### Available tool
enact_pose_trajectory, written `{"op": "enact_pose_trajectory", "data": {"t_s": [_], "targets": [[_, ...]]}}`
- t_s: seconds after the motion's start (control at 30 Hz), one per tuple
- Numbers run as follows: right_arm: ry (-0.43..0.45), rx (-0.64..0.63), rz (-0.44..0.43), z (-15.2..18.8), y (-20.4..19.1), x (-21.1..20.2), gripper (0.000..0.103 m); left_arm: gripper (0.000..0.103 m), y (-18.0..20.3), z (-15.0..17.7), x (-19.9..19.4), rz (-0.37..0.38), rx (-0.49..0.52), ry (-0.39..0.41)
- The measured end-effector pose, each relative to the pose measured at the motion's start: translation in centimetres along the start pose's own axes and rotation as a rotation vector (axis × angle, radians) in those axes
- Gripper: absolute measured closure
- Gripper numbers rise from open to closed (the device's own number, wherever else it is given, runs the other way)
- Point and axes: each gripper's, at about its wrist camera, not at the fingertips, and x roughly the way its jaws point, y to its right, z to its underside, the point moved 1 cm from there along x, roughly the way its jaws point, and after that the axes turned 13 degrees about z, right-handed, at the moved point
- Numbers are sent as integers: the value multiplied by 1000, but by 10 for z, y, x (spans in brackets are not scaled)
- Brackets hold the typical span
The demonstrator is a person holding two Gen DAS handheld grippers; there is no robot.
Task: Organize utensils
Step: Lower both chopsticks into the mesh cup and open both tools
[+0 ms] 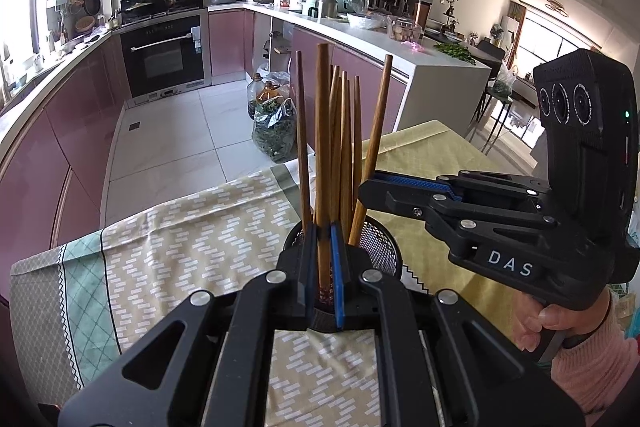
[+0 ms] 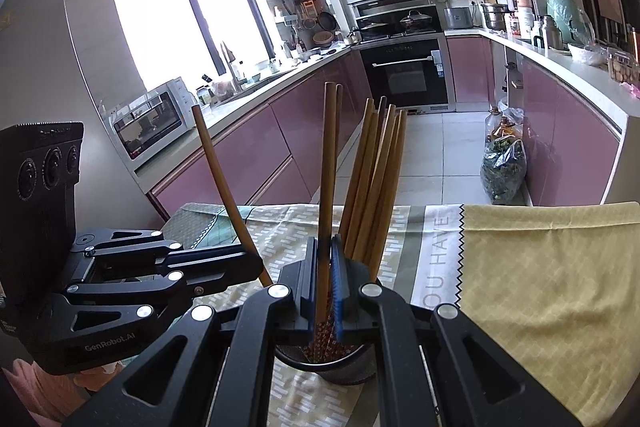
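A black mesh holder (image 1: 380, 247) stands on the table and holds several brown wooden chopsticks (image 1: 344, 131). My left gripper (image 1: 323, 231) is shut on one upright chopstick (image 1: 322, 147) just above the holder. My right gripper (image 2: 325, 247) is shut on an upright pair of chopsticks (image 2: 328, 163) above the same holder (image 2: 352, 367). The right gripper also shows in the left wrist view (image 1: 372, 187), reaching in from the right. The left gripper shows in the right wrist view (image 2: 248, 263), next to a leaning chopstick (image 2: 224, 187).
The table wears a patterned cloth (image 1: 180, 251) and a yellow cloth (image 2: 552, 287). Behind are pink kitchen cabinets (image 2: 272, 143), an oven (image 1: 164, 55), a microwave (image 2: 152, 123) and bags of greens (image 1: 276, 131) on the tiled floor.
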Motion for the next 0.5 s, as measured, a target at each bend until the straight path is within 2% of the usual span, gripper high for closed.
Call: {"op": "enact_pose_trajectory", "data": {"t_s": [0.5], "targets": [[-18, 16, 6, 6, 3, 5, 95, 95, -10, 8, 20, 34, -47, -27]]}}
